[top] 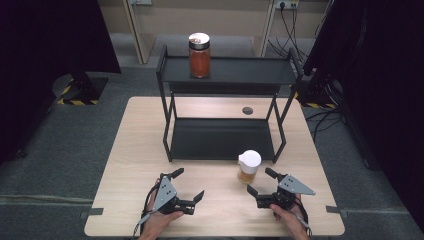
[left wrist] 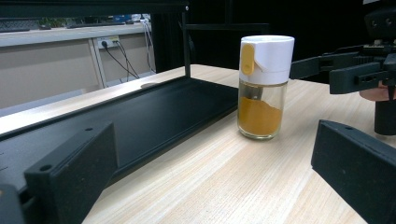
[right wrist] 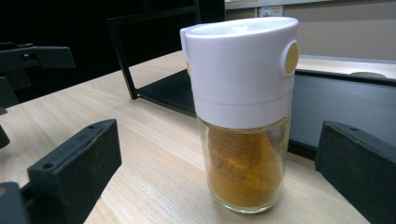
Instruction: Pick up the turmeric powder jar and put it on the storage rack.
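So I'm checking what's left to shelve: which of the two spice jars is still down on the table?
The white-lidded glass jar of yellow powder, beside the right gripper; the black-lidded red-spice jar stands on the rack's top shelf.

We hold the left gripper point(top: 189, 185) low over the near edge, jaws spread wide and aimed right. Our right gripper point(top: 260, 182) faces it from well apart, jaws gaping too, both hands gripping from below.

- The high view looks forward and down on the whole desk point(top: 135, 150) from above its near edge.
- The left gripper view sits low, facing across the desk past the spice jar point(left wrist: 262, 88) at mid-distance.
- The right gripper view, also low, faces the same jar point(right wrist: 243, 116) close up.
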